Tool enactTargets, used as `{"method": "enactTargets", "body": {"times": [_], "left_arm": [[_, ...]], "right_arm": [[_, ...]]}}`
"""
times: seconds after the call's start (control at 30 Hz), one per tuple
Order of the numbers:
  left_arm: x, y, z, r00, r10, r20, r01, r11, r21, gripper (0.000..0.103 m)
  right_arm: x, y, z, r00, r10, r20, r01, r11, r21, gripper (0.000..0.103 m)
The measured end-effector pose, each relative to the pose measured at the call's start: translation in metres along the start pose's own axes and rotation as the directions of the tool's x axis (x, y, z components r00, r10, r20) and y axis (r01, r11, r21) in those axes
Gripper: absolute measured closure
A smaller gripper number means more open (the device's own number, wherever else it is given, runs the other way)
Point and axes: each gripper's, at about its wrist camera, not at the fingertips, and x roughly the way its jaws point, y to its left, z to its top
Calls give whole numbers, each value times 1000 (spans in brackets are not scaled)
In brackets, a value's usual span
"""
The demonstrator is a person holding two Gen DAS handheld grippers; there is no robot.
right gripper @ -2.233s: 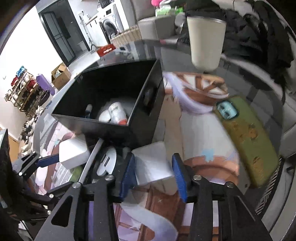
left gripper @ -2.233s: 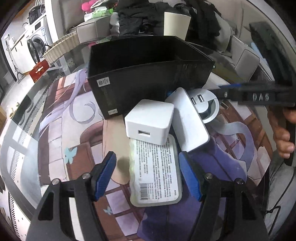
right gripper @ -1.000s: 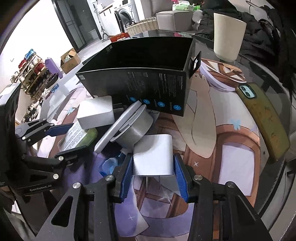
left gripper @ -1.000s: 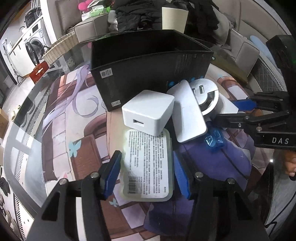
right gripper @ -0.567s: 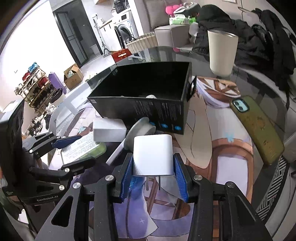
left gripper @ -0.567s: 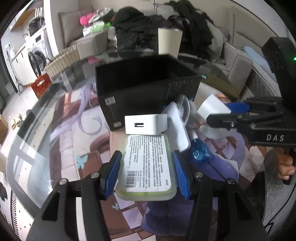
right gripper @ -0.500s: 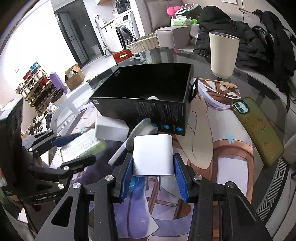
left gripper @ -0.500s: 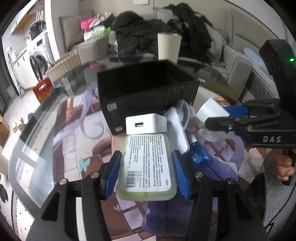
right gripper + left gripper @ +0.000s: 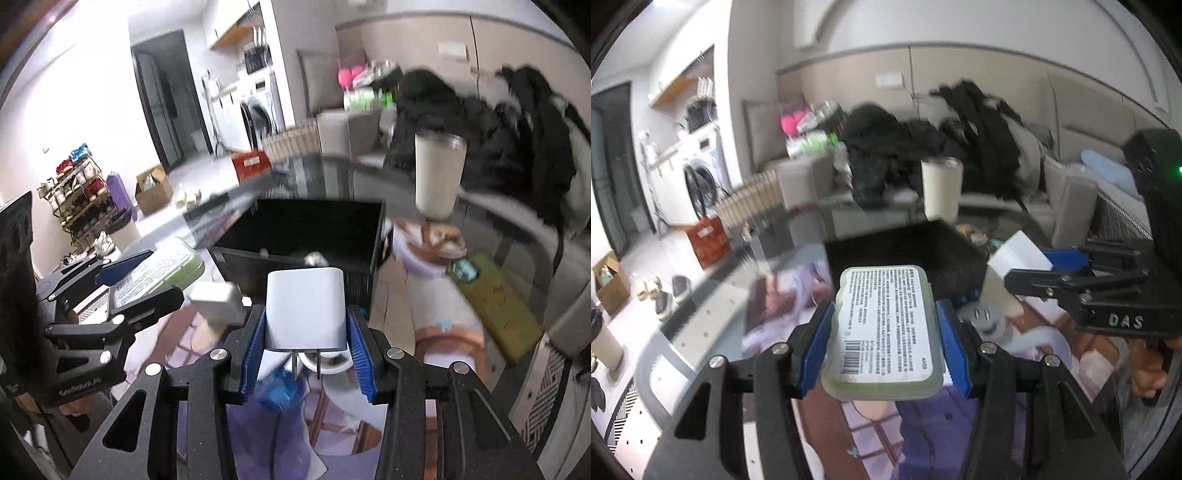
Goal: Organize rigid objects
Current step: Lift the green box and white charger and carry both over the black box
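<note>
Both tongs lifted off mat, left tongs (image 9: 884,347) clamping green case (image 9: 882,328), right tongs (image 9: 306,349) clamping white charger (image 9: 306,310)

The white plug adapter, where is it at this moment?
In the right wrist view the white plug adapter sits at centre, clamped in the right gripper, in front of the black box.

A lived-in home: washing machine (image 9: 258,118), shoe rack (image 9: 79,192), and a clothes-heaped sofa (image 9: 1067,192).
</note>
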Motion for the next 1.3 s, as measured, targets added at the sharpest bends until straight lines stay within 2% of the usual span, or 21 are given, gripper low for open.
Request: {"method": "enactTargets", "body": {"times": [0.2,0.27,0.4,0.7,0.9,1.07,1.3], "left_arm": [[-22,0,5,990,33,135,-36,999,16,48],[-27,2,6,988,35,153,-36,999,5,48],[-28,5,15,981,48,188,-46,999,-12,48],[-16,24,40,973,21,230,0,996,-89,48],[-13,32,56,957,2,289,19,997,-72,48],[-2,40,65,952,-10,305,37,996,-82,48],[23,49,81,945,31,326,-1,996,-91,48]], "right_arm": [[-34,23,5,982,-15,189,31,996,-81,60],[-40,28,7,977,-13,215,34,995,-92,60],[-42,27,14,972,-16,233,36,996,-79,60],[-41,20,51,955,-23,296,47,996,-74,60],[-36,16,70,954,-26,298,43,998,-53,60],[-22,15,91,955,-29,294,47,997,-55,60],[-7,9,111,946,-49,319,64,997,-38,60]]}}
